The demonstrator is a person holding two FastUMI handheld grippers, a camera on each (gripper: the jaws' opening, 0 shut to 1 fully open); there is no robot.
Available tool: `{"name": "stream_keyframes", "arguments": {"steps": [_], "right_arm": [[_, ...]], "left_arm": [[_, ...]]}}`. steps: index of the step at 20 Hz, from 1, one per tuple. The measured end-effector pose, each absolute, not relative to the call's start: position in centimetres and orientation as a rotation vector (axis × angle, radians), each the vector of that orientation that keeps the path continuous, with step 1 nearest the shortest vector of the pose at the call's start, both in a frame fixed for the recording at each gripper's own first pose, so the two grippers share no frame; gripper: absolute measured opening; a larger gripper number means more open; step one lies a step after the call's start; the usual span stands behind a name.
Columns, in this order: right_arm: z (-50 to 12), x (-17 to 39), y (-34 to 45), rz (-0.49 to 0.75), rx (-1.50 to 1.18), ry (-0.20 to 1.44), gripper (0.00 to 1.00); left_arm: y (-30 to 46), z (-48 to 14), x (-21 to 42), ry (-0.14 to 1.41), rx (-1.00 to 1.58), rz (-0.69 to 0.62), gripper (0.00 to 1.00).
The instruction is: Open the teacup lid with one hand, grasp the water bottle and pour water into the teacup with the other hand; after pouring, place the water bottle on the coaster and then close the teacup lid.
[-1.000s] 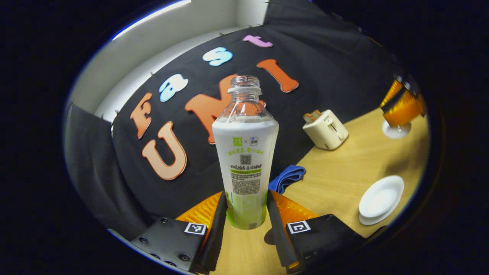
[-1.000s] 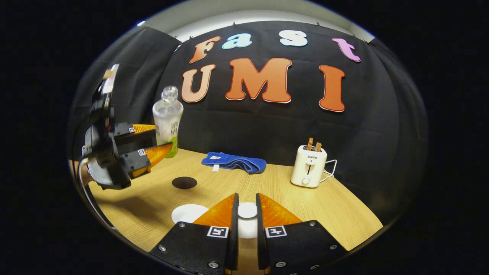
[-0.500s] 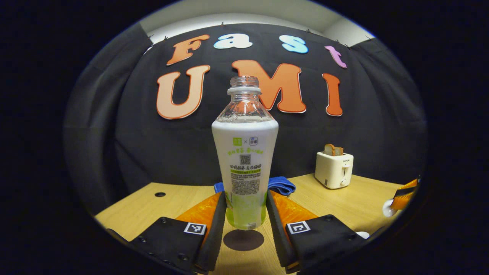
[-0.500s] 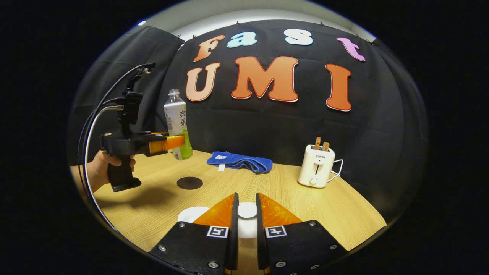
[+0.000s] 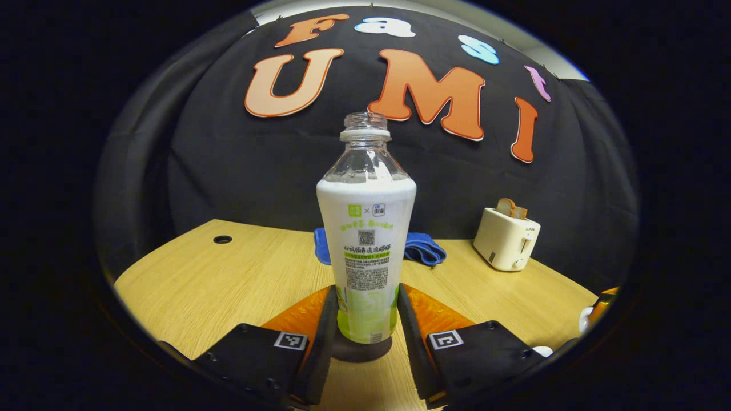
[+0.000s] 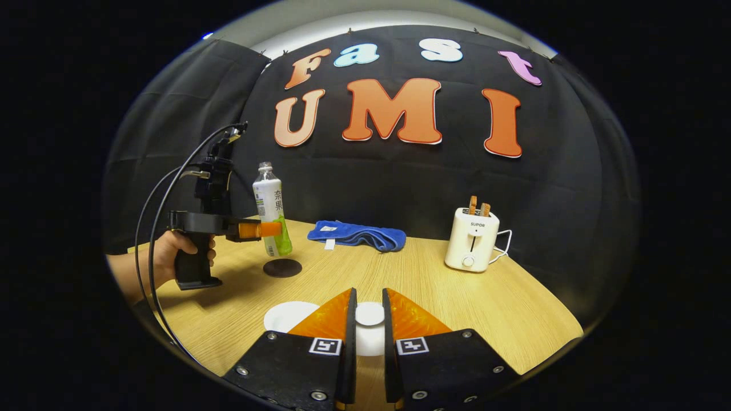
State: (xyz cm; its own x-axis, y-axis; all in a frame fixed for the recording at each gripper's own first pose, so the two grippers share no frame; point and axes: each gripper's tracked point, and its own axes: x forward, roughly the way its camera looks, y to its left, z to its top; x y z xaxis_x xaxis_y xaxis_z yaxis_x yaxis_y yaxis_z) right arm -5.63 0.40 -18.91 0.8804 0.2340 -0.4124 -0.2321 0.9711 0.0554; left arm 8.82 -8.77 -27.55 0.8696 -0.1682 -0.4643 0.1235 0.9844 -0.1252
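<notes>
Bottle [image 5: 366,240] upright between left hand-held gripper [image 5: 365,319] fingers – clamped | above coaster [image 6: 282,268] – contact unclear

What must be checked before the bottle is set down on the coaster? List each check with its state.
1. Left gripper shut on the water bottle: ok.
2. Bottle upright: ok.
3. Coaster directly under the bottle's base: ok.
4. Base already touching the coaster: cannot tell; in the right gripper view it looks just above.
5. Right gripper shut on the teacup lid: ok.
6. Blue cloth apart from the coaster: ok.
</notes>
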Motion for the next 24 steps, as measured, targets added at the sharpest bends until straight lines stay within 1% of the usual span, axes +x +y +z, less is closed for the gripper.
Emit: {"name": "stream_keyframes", "arguments": {"steps": [1,3,4,5,8,9,10,11,13,14,15,16,17,18,20,21,22,24], "right_arm": [[-18.9,-5.7,0.3,0.243,0.002,0.431,0.21],[-18.9,-5.7,0.3,0.244,0.004,0.430,0.21],[-18.8,-5.8,0.3,0.244,0.004,0.426,0.20],[-18.8,-5.7,0.2,0.239,0.002,0.424,0.21],[-19.1,-5.8,0.0,0.233,0.001,0.434,0.20],[-19.1,-5.9,0.0,0.233,0.003,0.433,0.20],[-19.1,-6.0,0.1,0.233,0.003,0.433,0.21],[-19.1,-6.0,0.2,0.235,0.004,0.434,0.21],[-19.1,-6.1,0.2,0.237,0.003,0.436,0.20],[-19.1,-6.1,0.2,0.236,0.002,0.436,0.20],[-19.0,-6.0,0.2,0.237,0.003,0.435,0.20],[-18.9,-6.0,0.2,0.238,0.005,0.433,0.20],[-18.8,-6.0,0.2,0.238,0.008,0.430,0.20],[-18.6,-6.0,0.3,0.240,0.010,0.427,0.20],[-18.5,-5.9,0.4,0.242,0.015,0.423,0.20],[-18.3,-5.8,0.5,0.241,0.017,0.420,0.20],[-18.3,-5.8,0.7,0.244,0.020,0.420,0.20],[-17.9,-5.7,1.2,0.254,0.026,0.413,0.20]], "left_arm": [[-8.7,-28.2,8.7,0.510,-0.093,-0.158,0.65],[-8.4,-29.1,8.3,0.540,-0.075,-0.162,0.60],[-8.6,-29.1,8.5,0.536,-0.084,-0.170,0.66],[-8.5,-29.2,8.6,0.537,-0.082,-0.171,0.59],[-8.8,-30.0,8.4,0.560,-0.064,-0.185,0.60],[-9.0,-30.5,8.2,0.576,-0.055,-0.190,0.63],[-9.2,-30.9,8.1,0.587,-0.042,-0.194,0.60],[-9.3,-31.4,8.0,0.595,-0.020,-0.197,0.63],[-9.3,-31.3,8.3,0.574,0.028,-0.187,0.63],[-9.4,-31.4,8.0,0.582,0.031,-0.191,0.65],[-9.5,-31.2,8.2,0.573,0.030,-0.194,0.60],[-9.6,-31.4,8.2,0.574,0.028,-0.196,0.60],[-9.6,-31.5,8.2,0.577,0.027,-0.198,0.68],[-9.7,-31.5,8.0,0.579,0.026,-0.205,0.69],[-9.3,-31.5,7.6,0.585,0.041,-0.194,0.75],[-9.3,-31.3,7.4,0.580,0.042,-0.194,0.89],[-9.2,-31.1,7.3,0.576,0.044,-0.191,0.90],[-9.3,-30.7,6.8,0.565,0.043,-0.202,0.96]]}}
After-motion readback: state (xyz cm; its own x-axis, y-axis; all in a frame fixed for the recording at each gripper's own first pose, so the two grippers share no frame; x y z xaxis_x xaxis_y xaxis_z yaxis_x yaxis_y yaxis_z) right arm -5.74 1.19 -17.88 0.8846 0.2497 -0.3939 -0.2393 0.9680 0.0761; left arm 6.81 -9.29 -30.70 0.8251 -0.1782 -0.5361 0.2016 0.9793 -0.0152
